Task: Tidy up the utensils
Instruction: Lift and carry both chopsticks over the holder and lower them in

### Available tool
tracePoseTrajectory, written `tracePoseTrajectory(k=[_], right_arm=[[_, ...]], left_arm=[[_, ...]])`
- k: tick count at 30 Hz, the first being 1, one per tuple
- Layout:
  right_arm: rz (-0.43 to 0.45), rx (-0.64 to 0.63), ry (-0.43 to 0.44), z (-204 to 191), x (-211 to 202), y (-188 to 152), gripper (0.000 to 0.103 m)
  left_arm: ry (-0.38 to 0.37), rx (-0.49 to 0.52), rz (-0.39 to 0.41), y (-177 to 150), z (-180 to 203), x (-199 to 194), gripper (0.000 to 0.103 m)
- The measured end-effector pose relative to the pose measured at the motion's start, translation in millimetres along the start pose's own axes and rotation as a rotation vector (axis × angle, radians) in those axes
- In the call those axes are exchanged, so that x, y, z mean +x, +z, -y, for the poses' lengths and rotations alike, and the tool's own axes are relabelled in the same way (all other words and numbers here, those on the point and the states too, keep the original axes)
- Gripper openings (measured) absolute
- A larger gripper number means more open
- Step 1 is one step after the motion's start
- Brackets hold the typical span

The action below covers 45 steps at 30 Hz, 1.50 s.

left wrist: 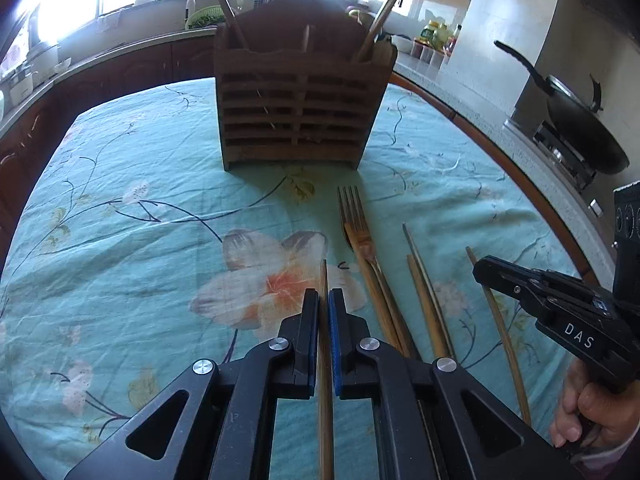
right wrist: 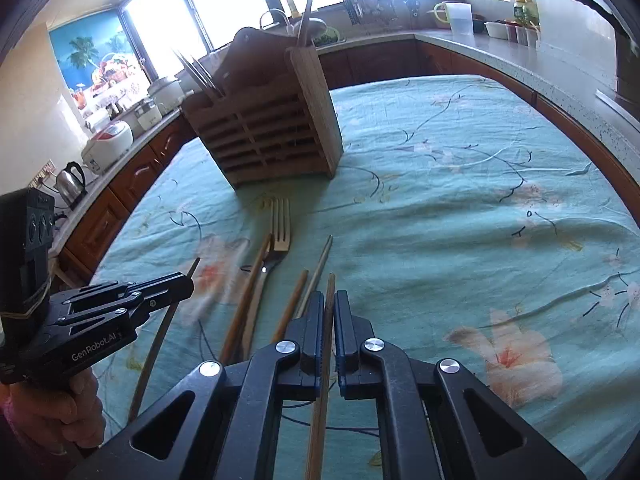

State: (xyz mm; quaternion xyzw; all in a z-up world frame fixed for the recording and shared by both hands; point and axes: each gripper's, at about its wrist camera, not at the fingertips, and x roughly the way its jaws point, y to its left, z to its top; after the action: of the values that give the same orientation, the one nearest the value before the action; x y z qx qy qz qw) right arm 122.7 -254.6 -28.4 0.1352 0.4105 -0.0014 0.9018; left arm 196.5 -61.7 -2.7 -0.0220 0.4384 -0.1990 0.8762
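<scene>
On the floral tablecloth [left wrist: 120,208], left gripper [left wrist: 324,300] and right gripper [right wrist: 329,300] each clamp 1 chopstick [left wrist: 325,360]; wooden holder [left wrist: 296,100] part-filled, fork [left wrist: 352,216] and several sticks remain.

Turquoise tablecloth [left wrist: 140,168] printed with pale pink-orange flowers and dark stems, brown slatted wooden utensil holder [left wrist: 298,112] at upper centre, black wok [left wrist: 584,128] at right

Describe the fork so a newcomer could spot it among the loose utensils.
Find the slatted wooden holder standing on the floral tablecloth. Just in front of it lies a row of sticks; the fork is at the row's holder end, tines toward the holder. It alone has four prongs and a flat neck; its neighbours are plain chopsticks.
</scene>
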Motion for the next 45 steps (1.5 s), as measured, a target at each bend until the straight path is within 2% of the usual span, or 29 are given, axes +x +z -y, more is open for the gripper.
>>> tracePoseTrajectory(k=[8,14,19,30,40,45], right_arm=[[0.139,-0.02,0.076,-18.9,-56.2,22.3,0.005],[0.249,-0.039,0.123,-32.4,-95.8,38.5,0.004],[0.311,-0.062,0.134,-41.9,-116.5,46.7,0.004],[0.339,-0.07,0.138,-43.5,-122.1,53.7,0.004],[0.363,-0.069,0.144,-43.8,-124.8,66.6,0.004],[0.396,-0.073,0.145,-44.7,-126.9,84.5,0.004]], left_arm=[[-0.081,-0.049,0.135,3.3,-18.4,-76.3,0.003],[-0.111,-0.062,0.236,-2.2,-29.3,-130.3,0.003],[-0.125,-0.066,0.283,-9.9,-33.9,-160.2,0.003],[-0.133,-0.082,0.306,-13.0,-40.4,-165.6,0.003],[-0.122,-0.09,0.346,3.5,-43.5,-165.1,0.003],[-0.109,-0.085,0.383,19.6,-48.1,-167.0,0.003]])
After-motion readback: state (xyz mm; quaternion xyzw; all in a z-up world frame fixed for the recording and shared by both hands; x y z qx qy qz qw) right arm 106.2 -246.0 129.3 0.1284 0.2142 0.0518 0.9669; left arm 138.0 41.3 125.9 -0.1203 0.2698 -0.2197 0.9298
